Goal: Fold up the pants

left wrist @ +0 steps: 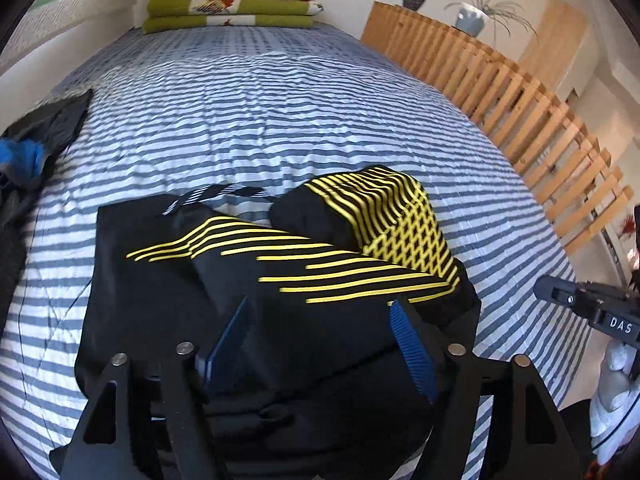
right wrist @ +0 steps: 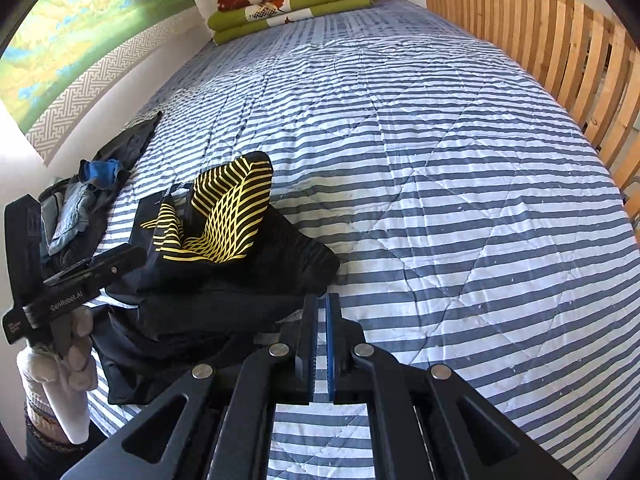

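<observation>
Black pants with yellow line print (right wrist: 216, 236) lie on the blue-and-white striped quilt (right wrist: 440, 184), near left; folded green and red blankets (right wrist: 292, 0) far behind.

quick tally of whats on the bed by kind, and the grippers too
black and yellow pants: 1
pile of other clothes: 1
folded blankets, stacked: 3
grippers: 2, left gripper open over the pants, right gripper shut
total: 7

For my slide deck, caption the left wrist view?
Open left gripper over black-and-yellow pants on a striped bed quilt.
</observation>
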Motion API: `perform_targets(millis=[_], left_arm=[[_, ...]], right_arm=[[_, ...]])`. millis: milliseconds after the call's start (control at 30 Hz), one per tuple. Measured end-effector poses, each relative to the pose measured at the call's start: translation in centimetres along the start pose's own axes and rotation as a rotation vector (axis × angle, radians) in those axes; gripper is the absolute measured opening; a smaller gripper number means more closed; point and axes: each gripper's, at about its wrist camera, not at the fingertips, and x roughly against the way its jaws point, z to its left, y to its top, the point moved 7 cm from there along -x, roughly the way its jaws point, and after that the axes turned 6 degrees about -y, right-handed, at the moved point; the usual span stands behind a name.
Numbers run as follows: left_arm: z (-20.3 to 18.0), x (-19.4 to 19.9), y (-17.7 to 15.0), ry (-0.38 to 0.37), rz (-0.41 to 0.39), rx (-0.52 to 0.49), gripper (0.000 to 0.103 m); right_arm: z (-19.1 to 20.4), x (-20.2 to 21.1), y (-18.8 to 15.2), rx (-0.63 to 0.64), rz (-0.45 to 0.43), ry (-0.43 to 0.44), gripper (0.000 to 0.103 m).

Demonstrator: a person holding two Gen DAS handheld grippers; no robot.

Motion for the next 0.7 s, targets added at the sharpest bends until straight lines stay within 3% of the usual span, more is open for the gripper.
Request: perform_targets(millis=[67, 133, 200, 300, 367, 400, 433, 467, 500, 533, 567, 600, 700], left_arm=[[-2.2, -1.1, 0.4, 0.025, 0.019, -0.07, 0.08], [-4.0, -1.8, 0.8, 0.048, 0.033, -0.118, 0.084], [-5.5, -2.6, 1.0, 0.1, 0.043, -0.19, 0.086], [-6.2, -4.1, 1.3, 0.209, 0.063, -0.288, 0.086], [-6.0, -5.0, 1.2, 0.19, 0.092, -0.271, 0.085], [-5.8, -5.5, 1.1, 0.169, 0.113, -0.247, 0.077], [-5.4, -6.0, 0.9, 0.157, 0.129, -0.226, 0.059], [-4.9, -6.4, 0.8, 0.154, 0.145, -0.207, 0.05], [-4.4, -6.6, 0.7, 0.156, 0.156, -0.192, 0.032], [-3.8, -6.6, 0.6, 0.158, 0.158, -0.179, 0.022], [-3.3, -6.4, 0.6, 0.153, 0.156, -0.162, 0.018], [-2.8, -6.0, 0.8, 0.145, 0.149, -0.14, 0.011], [-0.7, -3.5, 1.6, 0.154, 0.105, -0.092, 0.009]], right_arm=[[0.0, -0.4, 0.2, 0.003, -0.012, 0.027, 0.004], [-0.1, -1.5, 0.2, 0.0, 0.002, 0.05, 0.014], [0.0, -3.1, 0.3, -0.025, 0.024, 0.078, 0.061], [-0.4, -5.5, 0.8, -0.085, 0.03, 0.095, 0.065], [-0.1, -7.1, 1.2, -0.09, 0.078, 0.096, 0.065], [0.2, -7.5, 1.5, -0.078, 0.088, 0.109, 0.065], [0.7, -7.7, 1.9, -0.061, 0.09, 0.123, 0.065], [1.1, -7.9, 2.1, -0.042, 0.089, 0.13, 0.065], [1.5, -8.0, 2.2, -0.039, 0.082, 0.131, 0.054], [1.8, -8.1, 2.1, -0.047, 0.084, 0.141, 0.044], [2.0, -8.3, 1.8, -0.057, 0.104, 0.158, 0.02], [2.2, -8.5, 1.7, -0.063, 0.121, 0.172, 0.004], [1.8, -8.2, 1.5, -0.08, 0.099, 0.164, 0.0]])
